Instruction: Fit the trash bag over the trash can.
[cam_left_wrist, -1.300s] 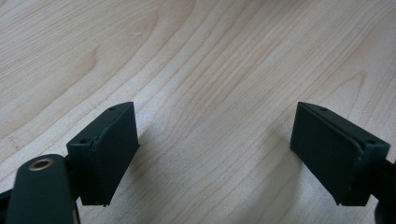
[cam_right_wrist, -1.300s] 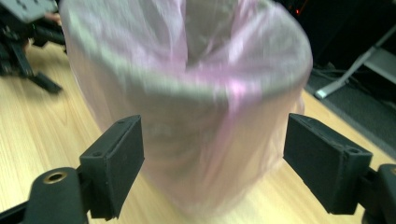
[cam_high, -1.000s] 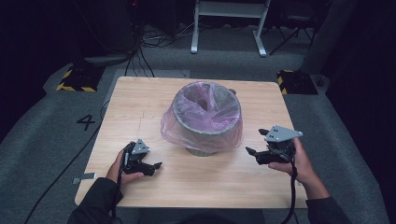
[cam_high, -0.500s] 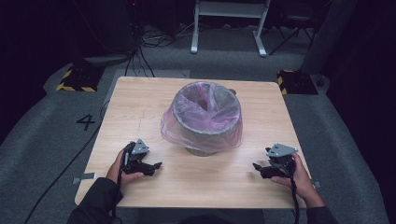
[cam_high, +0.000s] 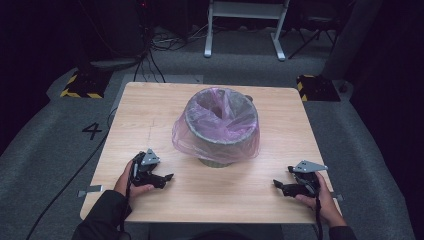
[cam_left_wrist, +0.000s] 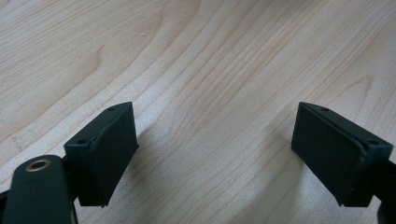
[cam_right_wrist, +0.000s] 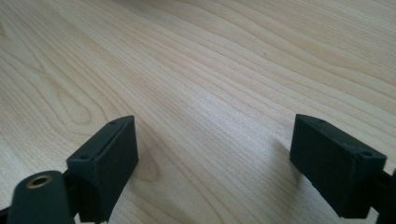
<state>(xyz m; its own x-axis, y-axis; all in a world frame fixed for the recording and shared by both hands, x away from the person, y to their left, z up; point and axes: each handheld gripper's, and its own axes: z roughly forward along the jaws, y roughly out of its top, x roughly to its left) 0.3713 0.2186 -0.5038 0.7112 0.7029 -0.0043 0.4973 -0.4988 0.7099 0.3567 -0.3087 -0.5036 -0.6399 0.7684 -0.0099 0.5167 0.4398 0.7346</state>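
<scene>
Now, at the table:
Bin: a grey bin (cam_high: 220, 135) stands upright near the middle of the wooden table (cam_high: 150, 107), slightly toward twelve o'clock from centre.
Liner: a pink plastic bag (cam_high: 187, 137) lines the bin, folded over its rim and hanging loosely down the outside wall.
Left gripper: the left gripper (cam_high: 167, 178) sits low at the table's near edge, at about seven o'clock from the bin and well apart from it, its tips pointing toward three o'clock.
Left jaws: spread wide with bare wood grain between them in the left gripper view (cam_left_wrist: 215, 154); nothing is held.
Right gripper: the right gripper (cam_high: 278, 186) sits at about five o'clock from the bin, near the table's right corner, its tips pointing toward nine o'clock.
Right jaws: spread wide over bare wood in the right gripper view (cam_right_wrist: 212, 154); they have just been opening, with nothing between them.
Hands: each hand grips its tool from the near side, with dark sleeves entering at six o'clock.
Floor: grey carpet with a marked number four (cam_high: 92, 131) at nine o'clock from the table.
</scene>
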